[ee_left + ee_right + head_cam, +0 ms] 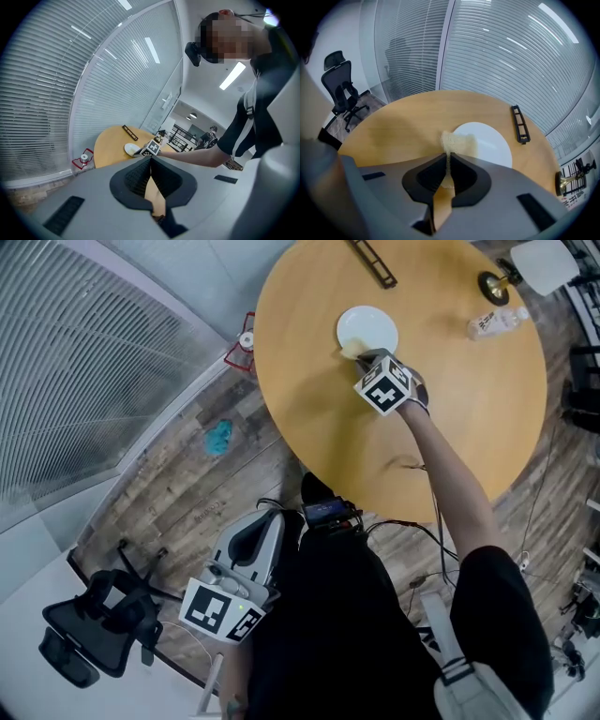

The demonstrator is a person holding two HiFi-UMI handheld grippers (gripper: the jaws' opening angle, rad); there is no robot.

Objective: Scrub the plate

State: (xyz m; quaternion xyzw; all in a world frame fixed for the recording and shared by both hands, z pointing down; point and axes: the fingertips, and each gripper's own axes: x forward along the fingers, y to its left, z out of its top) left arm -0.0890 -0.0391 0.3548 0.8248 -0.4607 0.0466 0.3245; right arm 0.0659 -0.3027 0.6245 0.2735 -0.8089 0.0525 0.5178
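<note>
Left gripper point(151, 163) is hanging clear of the table point(309, 427), jaws closed together on nothing. Over the table, right gripper point(449, 157) is pinching a beige sponge point(457, 140) against the edge of the plate point(490, 140), which is white, round and plain. Farther across the table a bottle point(497, 322) is sitting, its label too small to read.

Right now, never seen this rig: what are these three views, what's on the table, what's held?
No robot: a person holds a two-jaw gripper in each hand. Head view looks down from the person's head; each gripper view looks along that gripper's jaws. The right gripper is shut on a yellowish sponge at the near edge of a white plate on the round wooden table. The left gripper is shut, empty, away from the table. Also there: a black strip, a clear bottle.
</note>
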